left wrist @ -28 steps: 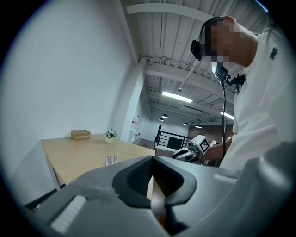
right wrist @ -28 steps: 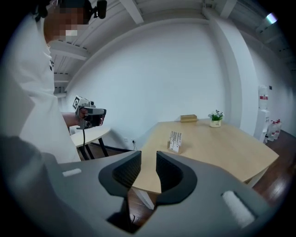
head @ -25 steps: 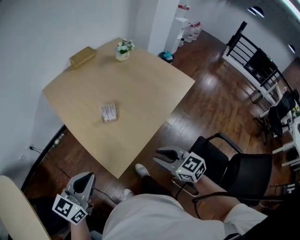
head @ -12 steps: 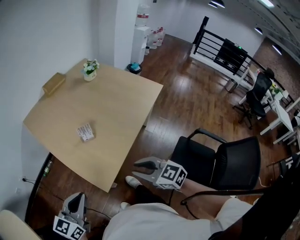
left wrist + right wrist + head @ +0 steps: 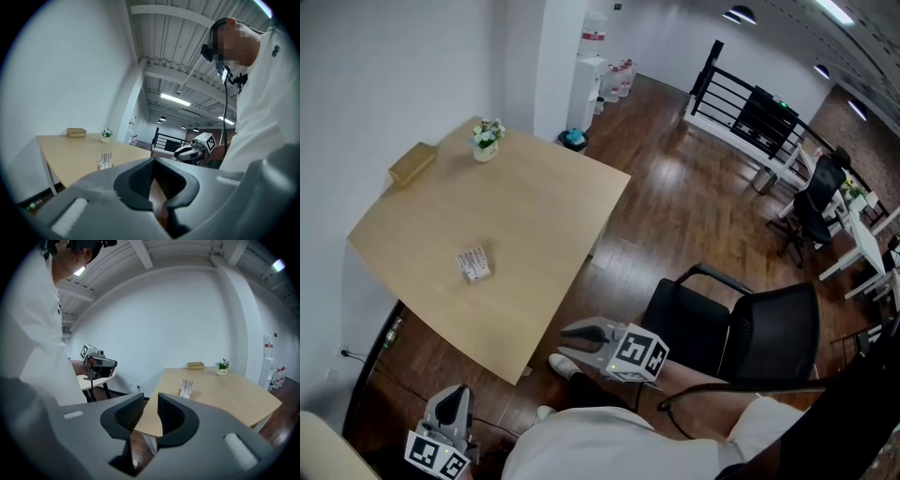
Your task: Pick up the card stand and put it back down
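Sitting alone on the worktop [image 5: 534,216] is the card stand [image 5: 473,264]; the right gripper [image 5: 572,341] is closing empty fingers, the left gripper [image 5: 454,398] has them together, empty.

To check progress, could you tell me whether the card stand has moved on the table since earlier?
No. The card stand lies in the same spot on the table relative to the plant; only the camera shifted.

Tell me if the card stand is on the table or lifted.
On the table: the card stand rests on its top, with nothing gripping it.
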The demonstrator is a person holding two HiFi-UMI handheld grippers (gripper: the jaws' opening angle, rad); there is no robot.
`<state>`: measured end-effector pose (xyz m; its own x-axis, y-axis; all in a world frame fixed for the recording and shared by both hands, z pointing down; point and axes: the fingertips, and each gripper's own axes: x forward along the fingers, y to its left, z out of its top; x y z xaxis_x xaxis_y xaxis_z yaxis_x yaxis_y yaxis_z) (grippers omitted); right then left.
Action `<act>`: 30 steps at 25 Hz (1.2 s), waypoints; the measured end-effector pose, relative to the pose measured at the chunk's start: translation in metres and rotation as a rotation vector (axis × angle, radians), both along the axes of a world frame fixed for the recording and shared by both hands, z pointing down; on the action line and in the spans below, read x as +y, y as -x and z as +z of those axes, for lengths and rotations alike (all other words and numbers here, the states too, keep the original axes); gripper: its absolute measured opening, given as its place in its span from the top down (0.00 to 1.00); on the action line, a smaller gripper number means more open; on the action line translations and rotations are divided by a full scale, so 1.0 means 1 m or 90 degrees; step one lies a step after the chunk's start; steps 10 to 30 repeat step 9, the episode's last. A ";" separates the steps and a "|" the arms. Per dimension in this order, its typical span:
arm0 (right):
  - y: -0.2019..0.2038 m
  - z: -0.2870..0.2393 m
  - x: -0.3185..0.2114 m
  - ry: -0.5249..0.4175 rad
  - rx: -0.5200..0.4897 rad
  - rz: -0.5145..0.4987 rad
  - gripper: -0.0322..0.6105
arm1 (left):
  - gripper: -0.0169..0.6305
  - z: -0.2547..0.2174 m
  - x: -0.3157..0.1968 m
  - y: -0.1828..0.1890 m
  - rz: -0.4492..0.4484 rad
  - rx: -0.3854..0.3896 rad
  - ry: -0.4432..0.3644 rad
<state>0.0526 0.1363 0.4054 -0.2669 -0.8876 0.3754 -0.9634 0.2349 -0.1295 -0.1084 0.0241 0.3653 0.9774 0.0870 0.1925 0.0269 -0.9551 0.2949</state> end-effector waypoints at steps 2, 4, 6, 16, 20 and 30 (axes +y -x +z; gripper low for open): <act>0.002 0.000 -0.002 -0.001 0.002 -0.004 0.80 | 0.97 0.000 0.000 0.002 -0.003 0.000 0.000; 0.003 0.002 -0.002 -0.003 0.003 -0.009 0.80 | 0.97 0.002 0.000 0.004 -0.007 0.002 0.000; 0.006 0.003 -0.003 -0.004 0.003 -0.013 0.80 | 0.97 0.004 0.002 0.007 -0.010 0.002 0.001; 0.012 0.006 -0.002 -0.004 -0.002 -0.015 0.81 | 0.97 0.005 0.004 0.012 -0.008 -0.003 0.002; 0.012 0.006 -0.002 -0.004 -0.002 -0.015 0.81 | 0.97 0.005 0.004 0.012 -0.008 -0.003 0.002; 0.012 0.006 -0.002 -0.004 -0.002 -0.015 0.81 | 0.97 0.005 0.004 0.012 -0.008 -0.003 0.002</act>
